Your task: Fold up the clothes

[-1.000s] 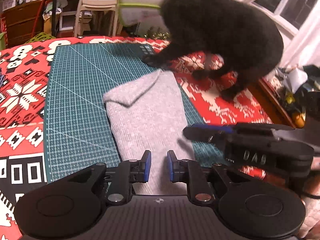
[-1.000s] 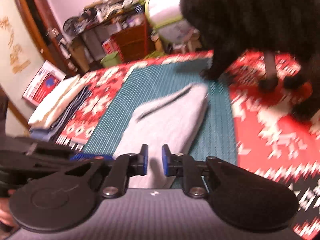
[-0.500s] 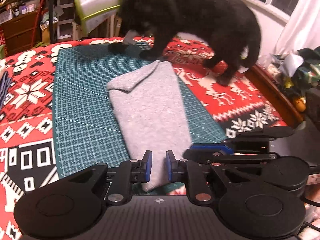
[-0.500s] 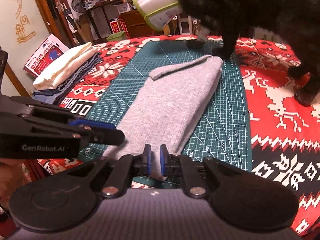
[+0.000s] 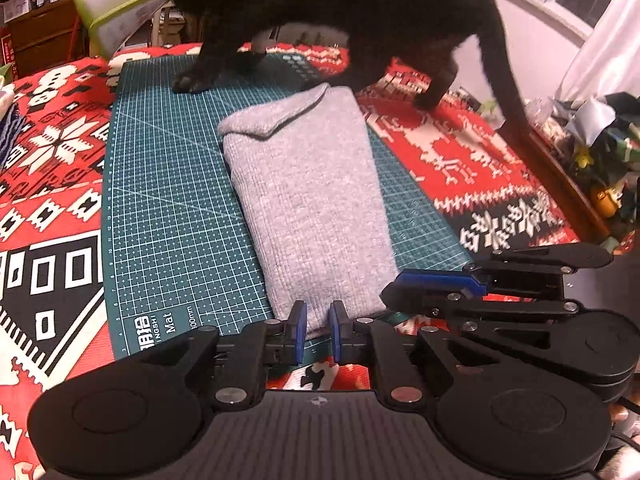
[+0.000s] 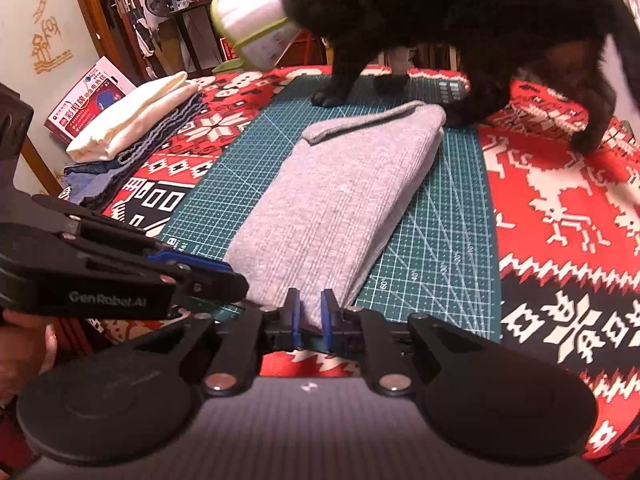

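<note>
Ribbed grey knit garment [image 5: 312, 200], matt mat [image 5: 168, 208]

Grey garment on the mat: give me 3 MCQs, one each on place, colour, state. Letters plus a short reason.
1. Where does the grey garment lie?
A. on the green cutting mat
B. on the stack of folded clothes
C. on the floor

2. What colour is the animal standing at the mat's far end?
A. white
B. black
C. ginger

3. What state is the garment in?
A. spread out flat, unfolded
B. hanging from a gripper
C. folded into a long narrow strip

Answers:
1 A: mat grid shows on both sides of the garment.
2 B: its fur is black in both wrist views.
3 C: it lies as a narrow layered strip, its near end at the left gripper and the right gripper.
</note>
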Demonstrator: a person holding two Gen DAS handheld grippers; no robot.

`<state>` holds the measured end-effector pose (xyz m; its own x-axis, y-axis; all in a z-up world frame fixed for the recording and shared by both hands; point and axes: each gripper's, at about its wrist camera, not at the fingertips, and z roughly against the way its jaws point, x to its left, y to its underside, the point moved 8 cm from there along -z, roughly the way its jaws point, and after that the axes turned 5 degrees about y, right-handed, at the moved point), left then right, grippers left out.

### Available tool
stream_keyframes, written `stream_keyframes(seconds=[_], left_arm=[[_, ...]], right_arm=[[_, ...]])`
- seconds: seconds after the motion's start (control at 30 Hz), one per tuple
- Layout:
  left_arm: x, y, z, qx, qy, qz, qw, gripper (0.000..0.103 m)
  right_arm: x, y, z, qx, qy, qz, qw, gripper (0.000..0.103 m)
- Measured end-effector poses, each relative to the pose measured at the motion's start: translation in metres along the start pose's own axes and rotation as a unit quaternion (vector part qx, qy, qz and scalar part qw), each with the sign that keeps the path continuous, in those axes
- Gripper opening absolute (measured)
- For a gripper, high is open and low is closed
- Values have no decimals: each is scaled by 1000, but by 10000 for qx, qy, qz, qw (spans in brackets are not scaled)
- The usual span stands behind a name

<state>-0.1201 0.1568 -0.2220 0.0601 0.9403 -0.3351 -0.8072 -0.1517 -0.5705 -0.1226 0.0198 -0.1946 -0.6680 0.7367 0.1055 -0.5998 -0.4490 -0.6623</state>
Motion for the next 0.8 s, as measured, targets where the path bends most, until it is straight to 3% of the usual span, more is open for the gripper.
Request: stream_keyframes(seconds=[0.07, 0.13, 0.2, 0.27, 0.33, 0.4, 0.63, 0.77, 0.8], left_arm=[[-1, -1, 6, -83, 2, 38, 10000, 18], [-1, -4, 11, -201, -46, 53, 9998, 34], [-1, -7, 17, -314, -187, 72, 9993, 41], [0, -10, 21, -407, -353, 109, 9985, 50], [3, -13, 25, -486, -551, 181, 9971, 68], [8, -14, 26, -498, -637, 277, 9963, 75], [13, -18, 27, -506, -812, 445, 9944, 78], [14, -20, 27, -582, -1057, 400, 9919, 79], [14, -21, 27, -629, -1071, 394, 9915, 84]], right_arm=[[-2, -2, 6, -57, 81, 21, 9999, 30], [-5, -5, 10, -94, 171, 34, 9998, 33], [-8, -8, 13, -134, 259, 32, 9996, 41], [-13, -11, 16, -212, 364, -12, 9991, 65], [-18, -14, 18, -323, 572, -36, 9978, 72], [-24, -16, 21, -375, 701, -102, 9968, 81], [-34, -22, 33, -539, 894, -96, 9945, 101], [-40, -22, 32, -469, 930, -282, 9942, 102], [-41, -21, 32, -462, 957, -271, 9940, 102]])
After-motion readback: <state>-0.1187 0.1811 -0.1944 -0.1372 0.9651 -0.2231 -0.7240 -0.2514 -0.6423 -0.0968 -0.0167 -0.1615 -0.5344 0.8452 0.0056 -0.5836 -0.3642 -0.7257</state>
